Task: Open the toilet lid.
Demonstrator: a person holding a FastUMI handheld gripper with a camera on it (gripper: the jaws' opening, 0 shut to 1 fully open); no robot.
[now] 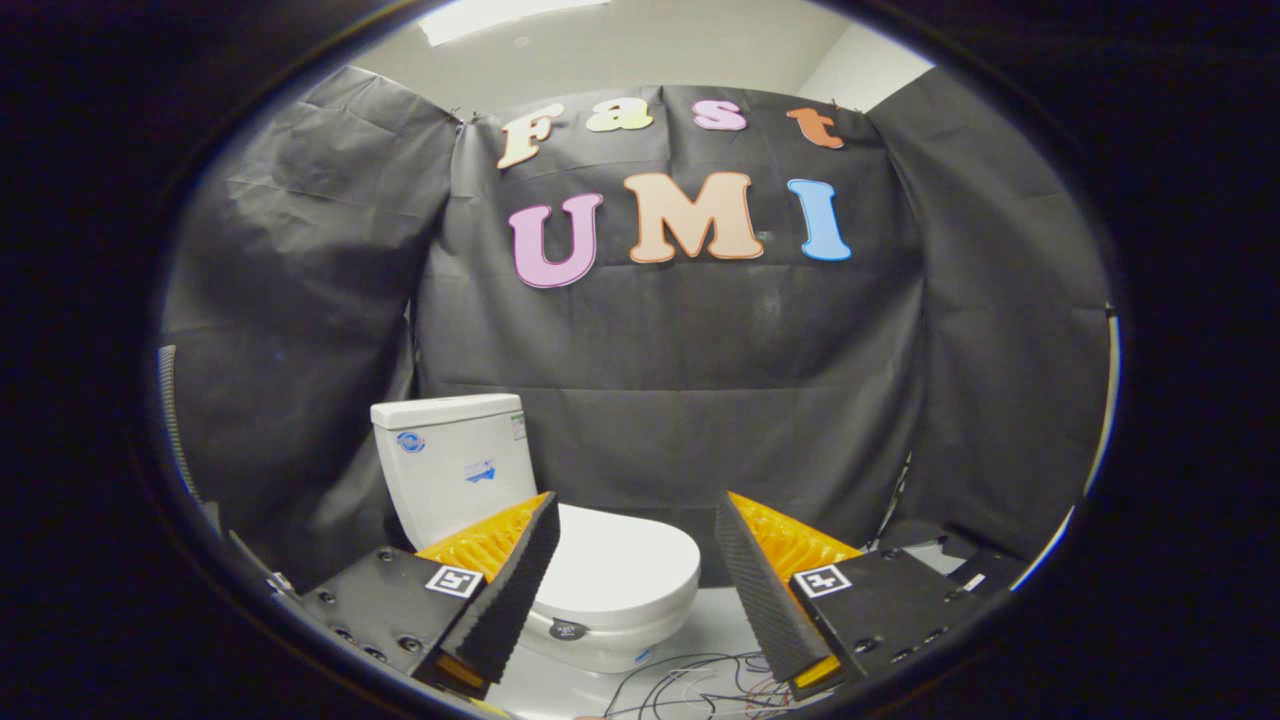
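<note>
A white toilet stands ahead and a little left of my gripper [636, 515]. Its lid [620, 570] lies flat and closed over the bowl, partly hidden behind my left finger. The white tank [455, 465] rises behind it against the black cloth wall. My fingers stand wide apart with nothing between them, and they hover short of the lid without touching it. The lid's front edge shows in the gap between the fingers, closer to the left one.
Loose cables [700, 685] lie on the pale floor below and between the fingers, in front of the bowl. Black cloth [700, 400] walls the booth behind and on both sides. A dark flat object [960, 570] sits on the floor beyond the right finger.
</note>
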